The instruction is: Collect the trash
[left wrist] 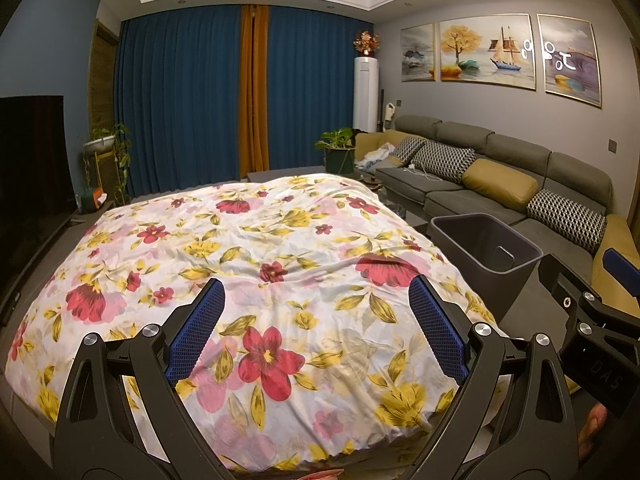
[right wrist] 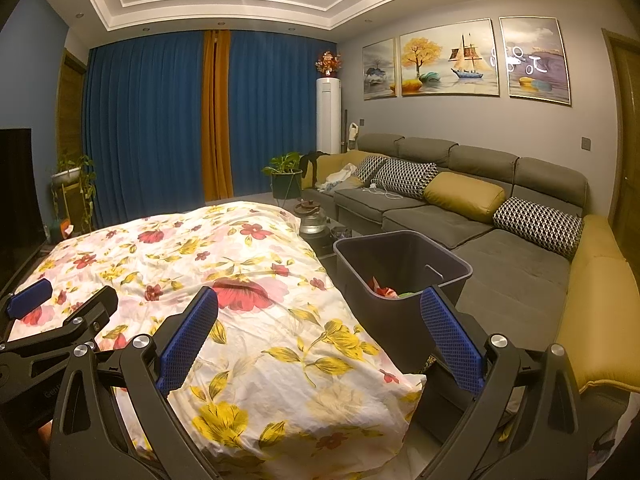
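A dark grey bin (right wrist: 404,256) stands on the floor right of the floral-covered table (right wrist: 224,280); red and green scraps of trash (right wrist: 386,290) lie inside it. The bin also shows in the left wrist view (left wrist: 486,248), where its inside looks empty from this angle. My left gripper (left wrist: 316,292) is open and empty above the floral cloth (left wrist: 256,256). My right gripper (right wrist: 320,304) is open and empty above the cloth's right edge, close to the bin. Each gripper shows at the edge of the other's view.
A grey sofa (right wrist: 480,216) with yellow and patterned cushions runs along the right wall. A glass kettle (right wrist: 312,216) sits beyond the table. A dark TV (left wrist: 32,160) stands left. Plants (right wrist: 286,172) and blue curtains are at the back.
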A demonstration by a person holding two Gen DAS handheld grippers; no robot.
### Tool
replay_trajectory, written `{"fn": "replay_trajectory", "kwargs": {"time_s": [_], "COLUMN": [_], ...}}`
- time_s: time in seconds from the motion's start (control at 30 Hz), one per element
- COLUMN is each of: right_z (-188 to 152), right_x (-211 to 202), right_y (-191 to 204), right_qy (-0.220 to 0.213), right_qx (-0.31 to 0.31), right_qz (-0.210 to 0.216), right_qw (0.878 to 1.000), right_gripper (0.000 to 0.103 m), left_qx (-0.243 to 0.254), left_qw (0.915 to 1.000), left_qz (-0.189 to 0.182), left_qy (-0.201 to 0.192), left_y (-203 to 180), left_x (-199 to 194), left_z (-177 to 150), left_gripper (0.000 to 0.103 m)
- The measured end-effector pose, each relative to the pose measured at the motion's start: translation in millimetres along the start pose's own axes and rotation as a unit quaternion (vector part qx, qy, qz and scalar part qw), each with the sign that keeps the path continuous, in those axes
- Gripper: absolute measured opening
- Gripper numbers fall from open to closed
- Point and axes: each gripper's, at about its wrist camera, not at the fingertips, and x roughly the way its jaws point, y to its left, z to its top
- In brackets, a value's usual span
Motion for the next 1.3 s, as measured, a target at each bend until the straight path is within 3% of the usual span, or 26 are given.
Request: {"fn": "replay_trajectory", "kwargs": {"time_s": [0.77, 1.0, 1.3], "right_z": [-0.4, -0.5, 1.2], "right_x": [-0.6, -0.9, -2.6], "right_y": [-1.1, -1.3, -0.9], "right_qy": [0.0, -0.001, -0.001], "right_qx": [0.001, 0.002, 0.005], "right_qz": [-0.001, -0.001, -0.004], "right_qw": [1.0, 1.0, 1.0], "right_gripper": [0.097, 0.097, 0.097], "left_qx": [0.009, 0.018, 0.023], "left_qw": [0.9999, 0.9998, 0.9997], "left_qz": [0.001, 0.003, 0.0], "left_qy": [-0.009, -0.01, -0.011], "left_y": [3.0, 0.7, -3.2], "left_x": [-3.7, -3.6, -4.2], "left_z": [-1.1, -1.6, -1.2], "left_gripper": [0.091, 0.078, 0.078]}}
